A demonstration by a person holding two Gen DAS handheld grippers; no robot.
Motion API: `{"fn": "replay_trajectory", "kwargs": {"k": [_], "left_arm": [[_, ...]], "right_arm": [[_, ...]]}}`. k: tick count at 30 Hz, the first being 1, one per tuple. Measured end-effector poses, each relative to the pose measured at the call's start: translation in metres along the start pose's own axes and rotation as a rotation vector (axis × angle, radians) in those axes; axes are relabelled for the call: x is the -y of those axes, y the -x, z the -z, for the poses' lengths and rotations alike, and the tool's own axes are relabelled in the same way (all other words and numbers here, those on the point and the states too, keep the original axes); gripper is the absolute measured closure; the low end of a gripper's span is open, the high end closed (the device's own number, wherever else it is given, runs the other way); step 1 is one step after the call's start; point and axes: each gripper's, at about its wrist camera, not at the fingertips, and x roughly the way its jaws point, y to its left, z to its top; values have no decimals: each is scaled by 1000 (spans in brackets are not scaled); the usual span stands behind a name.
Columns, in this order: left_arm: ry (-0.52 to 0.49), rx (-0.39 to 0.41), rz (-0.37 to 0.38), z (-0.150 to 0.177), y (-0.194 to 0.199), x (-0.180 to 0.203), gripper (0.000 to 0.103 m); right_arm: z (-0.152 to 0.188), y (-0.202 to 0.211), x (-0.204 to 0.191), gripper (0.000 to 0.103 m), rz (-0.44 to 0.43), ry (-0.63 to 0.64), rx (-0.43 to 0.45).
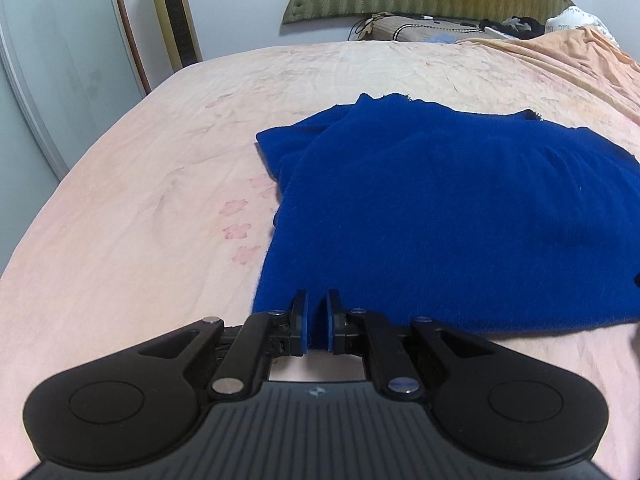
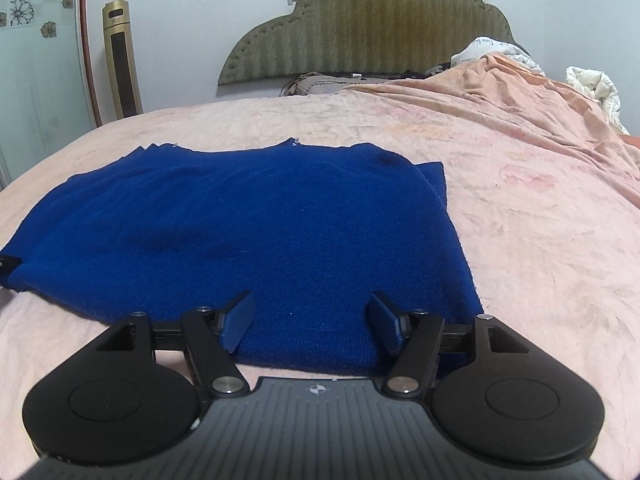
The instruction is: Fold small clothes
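A blue knitted sweater (image 1: 440, 208) lies folded flat on the pink bed sheet (image 1: 140, 220). It also shows in the right wrist view (image 2: 248, 232). My left gripper (image 1: 318, 300) is shut on the sweater's near left hem, with blue cloth pinched between its pads. My right gripper (image 2: 312, 304) is open, its fingers spread over the sweater's near right hem, with cloth lying between them. The left gripper's tip shows as a dark corner at the left edge of the right wrist view (image 2: 8, 264).
A green padded headboard (image 2: 360, 28) stands at the far end with pillows and clutter below it. A bunched peach blanket (image 2: 520, 92) covers the bed's right side. A gold tower fan (image 2: 122, 56) stands by the wall at left, beside a glass door (image 1: 48, 64).
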Motion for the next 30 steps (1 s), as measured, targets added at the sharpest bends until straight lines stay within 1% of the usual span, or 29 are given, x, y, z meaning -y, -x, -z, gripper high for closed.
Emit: {"fn": "replay_trajectory", "kwargs": {"k": [2, 4, 6, 9, 12, 14, 16, 17, 18, 19, 22, 24, 26, 30], "left_arm": [[-5, 1, -3, 1, 1, 0, 95], [-14, 4, -15, 1, 2, 1, 95], [-25, 15, -40, 1, 5, 1, 94], [-25, 66, -82, -3, 15, 2, 94], [0, 114, -66, -14, 23, 3, 93], [10, 112, -37, -21, 20, 9, 79], [13, 121, -22, -21, 16, 18, 38], [6, 135, -25, -20, 14, 24, 32], [-5, 150, -35, -17, 13, 29, 29], [-21, 157, -46, -14, 11, 36, 29], [-39, 126, -39, -6, 1, 46, 29], [-24, 98, -29, -1, -8, 48, 30], [-7, 119, -30, 4, -9, 47, 28], [-6, 128, -32, 6, -10, 47, 26]], "right_arm": [[-1, -1, -1, 28, -5, 9, -4], [-1, -1, -3, 28, 2, 17, -4], [-2, 2, -4, 28, 11, -4, -1], [-7, 9, -8, 28, -15, -20, 14], [-13, 11, -17, 24, -51, 2, 17], [-15, 7, -25, 22, -56, 18, 13], [-13, 1, -31, 20, -34, 35, -1], [-10, -2, -33, 17, -24, 44, -9], [-7, -5, -34, 15, -14, 52, -17], [-6, -6, -35, 13, -5, 55, -23], [-5, -6, -34, 0, 3, 40, -30], [-6, -9, -33, 0, 3, 35, -52], [-5, -9, -35, 0, 8, 44, -55], [-4, -10, -35, 0, 9, 47, -58]]}}
